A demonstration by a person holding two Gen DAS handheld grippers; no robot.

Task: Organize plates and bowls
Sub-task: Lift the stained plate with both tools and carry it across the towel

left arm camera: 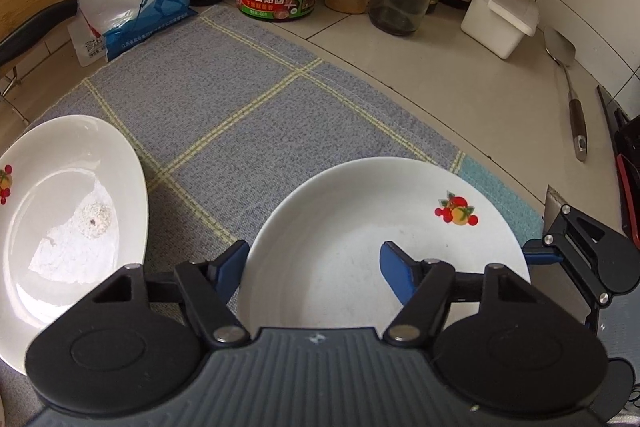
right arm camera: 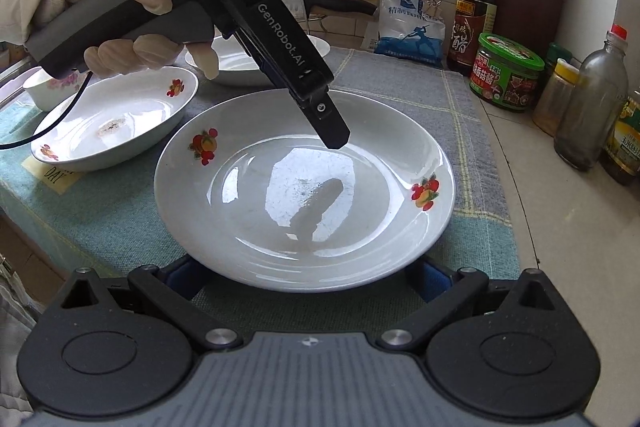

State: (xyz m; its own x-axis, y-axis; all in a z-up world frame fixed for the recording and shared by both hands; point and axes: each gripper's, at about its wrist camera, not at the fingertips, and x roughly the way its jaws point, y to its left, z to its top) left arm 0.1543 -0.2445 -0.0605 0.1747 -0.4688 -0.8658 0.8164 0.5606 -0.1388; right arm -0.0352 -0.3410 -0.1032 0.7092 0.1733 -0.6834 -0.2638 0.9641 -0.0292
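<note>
So the glazed white ceramic plate with little fruit decals (right arm camera: 304, 187) sits flat on the grey-blue checked cloth mat (right arm camera: 400, 75), right in front of us. It looks hard, glossy and breakable, so we reckon it's slick under rubber pads and wants a pinch at the raised rim, not the shiny well. Our left gripper (left arm camera: 316, 267) is spread wide, one blue finger outside the near rim, the other over the dish. Our right gripper (right arm camera: 304, 279) is wide too, fingers tucked at the near edge, gripping nothing. A second decal plate with a crusty smear (right arm camera: 116, 123) lies just beside it, with a white bowl (right arm camera: 256, 63) behind.
</note>
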